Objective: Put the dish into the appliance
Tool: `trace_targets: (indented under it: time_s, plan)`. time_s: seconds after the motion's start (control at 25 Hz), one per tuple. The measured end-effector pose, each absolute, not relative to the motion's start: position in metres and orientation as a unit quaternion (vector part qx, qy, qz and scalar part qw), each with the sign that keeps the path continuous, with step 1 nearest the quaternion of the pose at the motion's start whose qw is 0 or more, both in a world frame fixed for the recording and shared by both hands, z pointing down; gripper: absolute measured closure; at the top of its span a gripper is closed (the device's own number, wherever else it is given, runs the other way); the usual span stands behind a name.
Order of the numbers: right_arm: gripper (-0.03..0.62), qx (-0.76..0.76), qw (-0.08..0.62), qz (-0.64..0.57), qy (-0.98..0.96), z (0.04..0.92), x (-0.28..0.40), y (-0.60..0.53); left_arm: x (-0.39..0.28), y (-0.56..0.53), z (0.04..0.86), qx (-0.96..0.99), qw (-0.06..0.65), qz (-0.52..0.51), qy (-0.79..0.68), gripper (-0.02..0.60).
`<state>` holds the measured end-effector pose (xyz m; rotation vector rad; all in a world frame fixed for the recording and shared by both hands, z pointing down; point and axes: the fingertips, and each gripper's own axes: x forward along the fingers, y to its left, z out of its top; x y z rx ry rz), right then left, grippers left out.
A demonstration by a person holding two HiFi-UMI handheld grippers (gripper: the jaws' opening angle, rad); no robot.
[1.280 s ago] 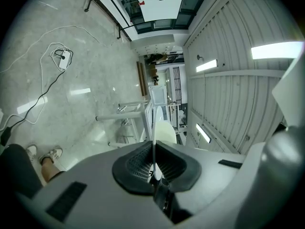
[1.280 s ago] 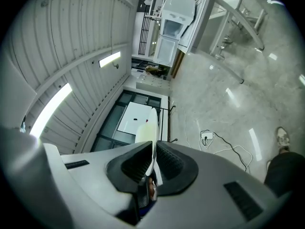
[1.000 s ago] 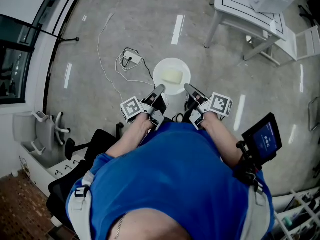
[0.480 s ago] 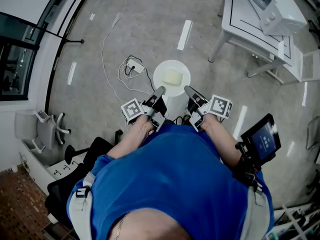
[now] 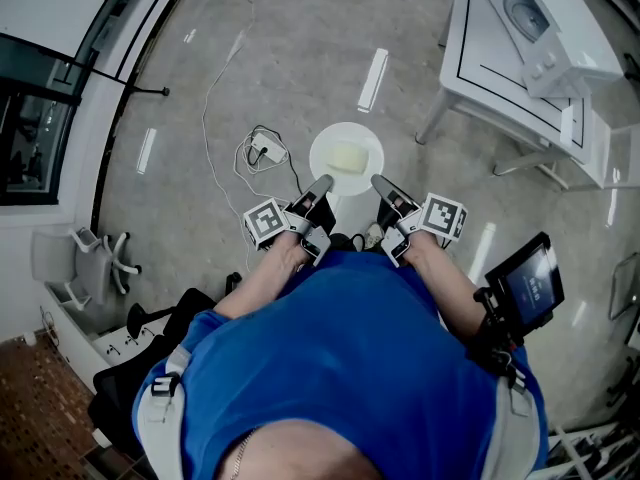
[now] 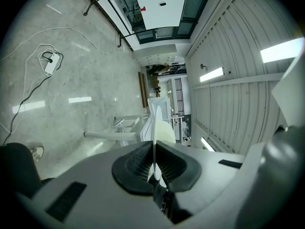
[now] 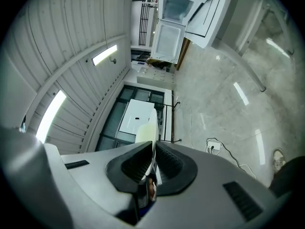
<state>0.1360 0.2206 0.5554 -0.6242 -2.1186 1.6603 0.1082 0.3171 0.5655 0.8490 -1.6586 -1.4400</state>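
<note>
1. A person in a blue shirt holds a round white dish over the grey floor, with a pale yellow block at the dish's middle.
2. The left gripper is clamped on the dish's rim at its near left edge. The right gripper is clamped on the rim at the near right edge.
3. A white table bearing a white appliance stands well apart from the dish, ahead and to the right.
4. A power strip with looped cable lies on the floor near the dish's left side.

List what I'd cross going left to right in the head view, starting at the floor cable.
power strip → left gripper → dish → right gripper → white table
</note>
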Motion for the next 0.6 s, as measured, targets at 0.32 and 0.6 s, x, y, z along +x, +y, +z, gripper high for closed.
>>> trace_targets:
  time_s: [0.32, 0.6]
  plan:
    - [0.579, -0.182, 0.2, 0.602, -0.752, 0.564, 0.114, 0.186, 0.076, 0.284, 0.56, 0.349, 0.397, -0.549, -0.647, 0.568]
    - [0.579, -0.155, 0.189, 0.596, -0.765, 0.563, 0.072, 0.17, 0.026, 0.265, 0.559, 0.373, 0.416, -0.538, -0.631, 0.568]
